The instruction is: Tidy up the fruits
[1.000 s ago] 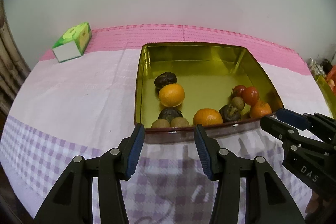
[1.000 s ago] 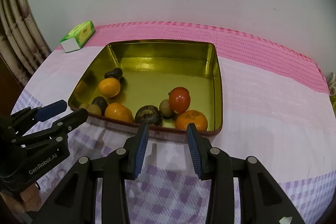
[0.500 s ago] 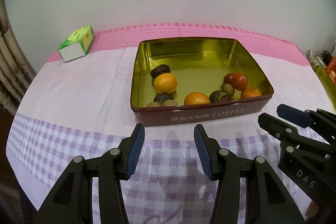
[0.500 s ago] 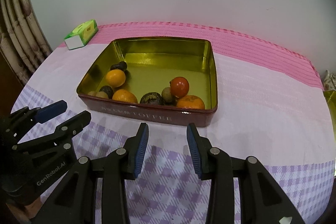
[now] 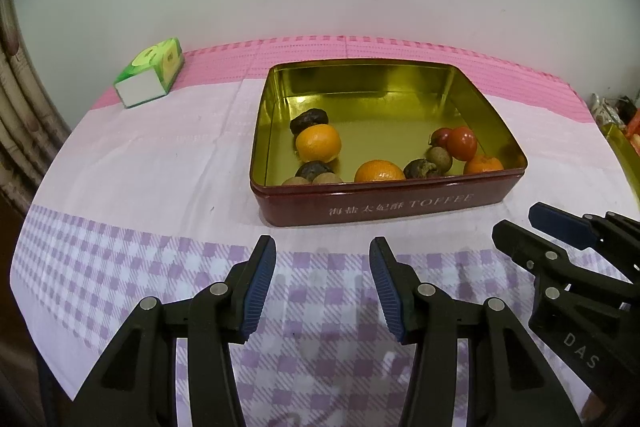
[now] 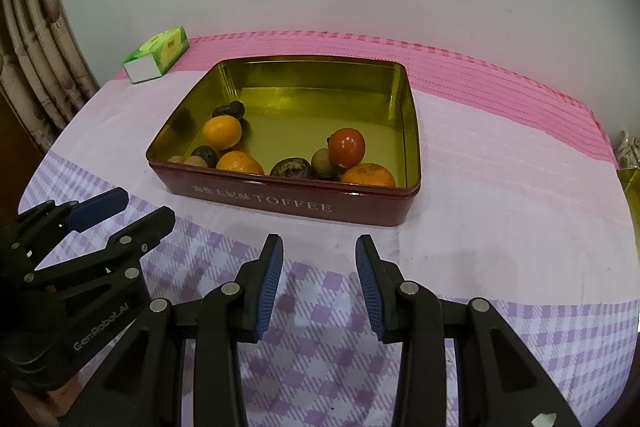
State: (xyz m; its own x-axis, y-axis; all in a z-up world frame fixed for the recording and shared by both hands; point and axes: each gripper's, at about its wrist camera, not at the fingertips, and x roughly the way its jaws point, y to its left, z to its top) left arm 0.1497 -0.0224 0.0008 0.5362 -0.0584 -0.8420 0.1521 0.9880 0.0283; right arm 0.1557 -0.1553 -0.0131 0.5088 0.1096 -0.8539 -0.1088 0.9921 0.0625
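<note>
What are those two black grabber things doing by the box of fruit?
A person is holding two grabbers, the left gripper and the right gripper, above the checked tablecloth in front of a red tin. Both are open and hold nothing. The tin has oranges, a red tomato and some small dark and brown fruits along its near side. A green tissue box sits at the back.

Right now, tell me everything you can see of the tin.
The tin is a shallow, open rectangular box, lidless, apparently metal: dark red outside with pale lettering ending in TOFFEE, shiny gold inside. It sits flat on the tablecloth, its lettered wall facing both grippers, which hang short of it, not touching. Fruit lies along its near side: oranges, a red fruit, and dark and small brownish ones. Its far half is bare.
</note>
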